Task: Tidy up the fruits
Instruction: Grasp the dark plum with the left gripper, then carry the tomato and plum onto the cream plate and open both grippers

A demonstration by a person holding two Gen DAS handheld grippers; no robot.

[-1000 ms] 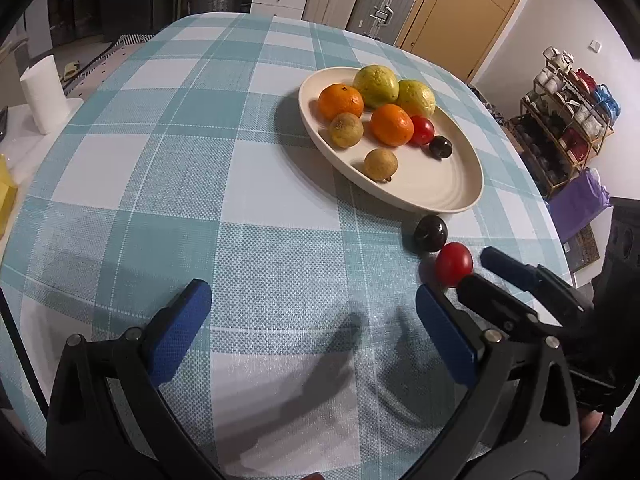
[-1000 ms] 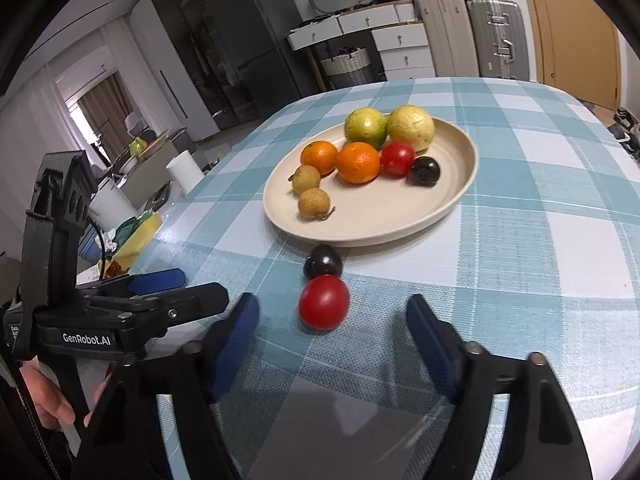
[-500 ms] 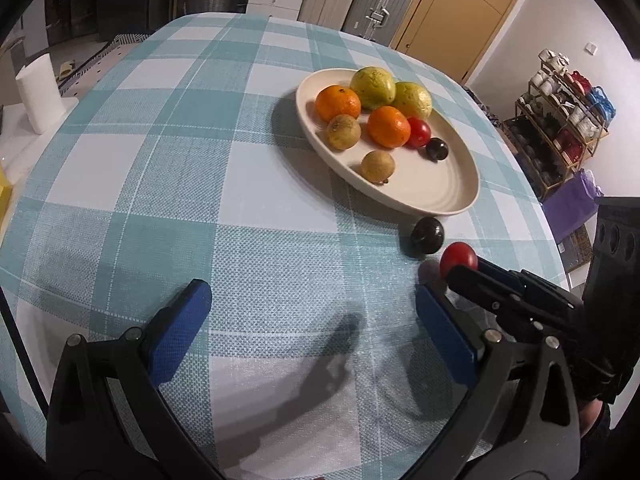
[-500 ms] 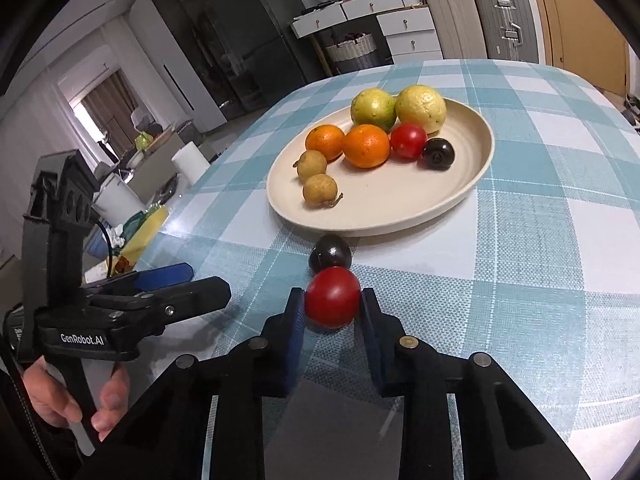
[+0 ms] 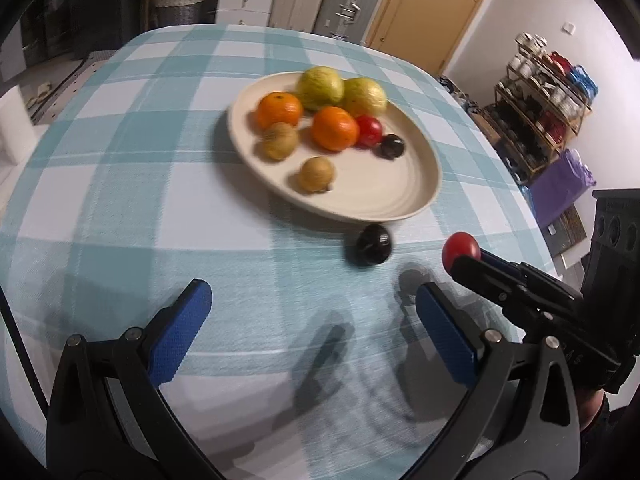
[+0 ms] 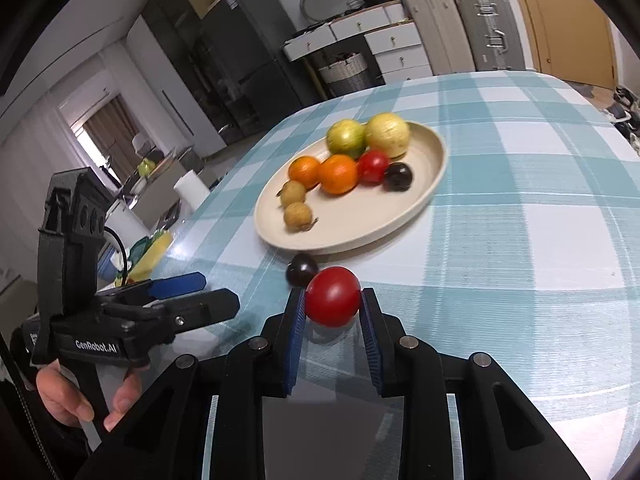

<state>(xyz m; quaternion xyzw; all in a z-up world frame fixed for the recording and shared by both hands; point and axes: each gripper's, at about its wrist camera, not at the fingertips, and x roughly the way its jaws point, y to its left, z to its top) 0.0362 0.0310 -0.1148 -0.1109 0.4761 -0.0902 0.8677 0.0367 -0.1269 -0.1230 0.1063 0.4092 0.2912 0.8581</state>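
Note:
My right gripper (image 6: 333, 300) is shut on a red tomato (image 6: 333, 297) and holds it just above the checked tablecloth; it also shows in the left wrist view (image 5: 461, 249). A dark plum (image 6: 301, 269) lies on the cloth right behind it, by the rim of the cream plate (image 6: 434, 168). The plate holds two green-yellow fruits, two oranges, two small brown fruits, a red tomato and a dark plum. My left gripper (image 5: 312, 322) is open and empty, low over the cloth, near the loose plum (image 5: 373, 245).
The table's right edge lies close to the right gripper (image 5: 516, 280). A paper roll (image 6: 191, 189) and a cluttered side counter stand left of the table. Suitcases, drawers and a shelf rack (image 5: 540, 92) stand beyond it.
My right gripper closed on the red tomato and lifted it slightly off the cloth. My left gripper stayed open and shifted closer to the plate.

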